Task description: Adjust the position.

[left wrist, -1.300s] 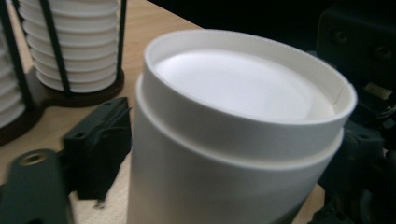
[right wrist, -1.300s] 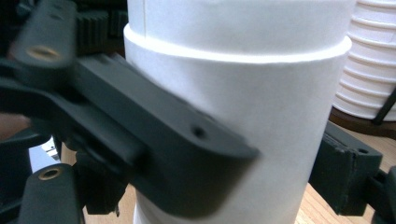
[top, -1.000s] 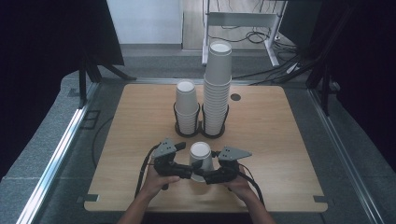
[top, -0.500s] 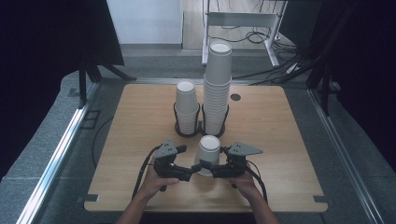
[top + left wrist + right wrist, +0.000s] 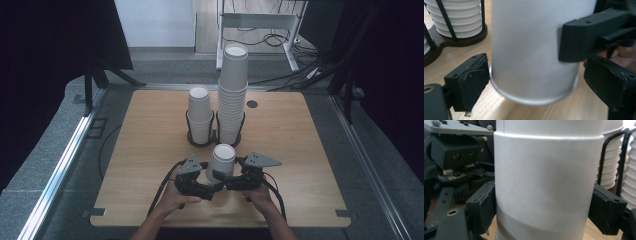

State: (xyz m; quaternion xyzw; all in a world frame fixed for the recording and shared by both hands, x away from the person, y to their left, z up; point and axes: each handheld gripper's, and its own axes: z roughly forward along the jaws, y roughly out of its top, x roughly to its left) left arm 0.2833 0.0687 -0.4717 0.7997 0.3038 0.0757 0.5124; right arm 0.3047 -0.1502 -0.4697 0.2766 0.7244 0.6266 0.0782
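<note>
Near the front edge of the wooden table (image 5: pixel 305 150): white paper cup (image 5: pixel 220 162) lifted between two grippers.

From the high view: left gripper (image 5: pixel 204 186) and right gripper (image 5: pixel 223 181) meeting under the cup, both hands at the bottom; behind, a short cup stack (image 5: pixel 199 114) and a tall cup stack (image 5: pixel 232 92) upright in a black wire holder (image 5: pixel 215 135). From the left gripper view: cup (image 5: pixel 534 50) smooth, matte, plain, base rim off the wood; own jaws spread either side, the left pad just touching the rim, the right clear, so released; right gripper's jaw pressed on the cup wall. From the right gripper view: cup (image 5: pixel 544 182) showing a nested seam, two cups deep; both worn rubber pads clenched on its sides; ribbed stacks (image 5: pixel 614 167) at right.
</note>
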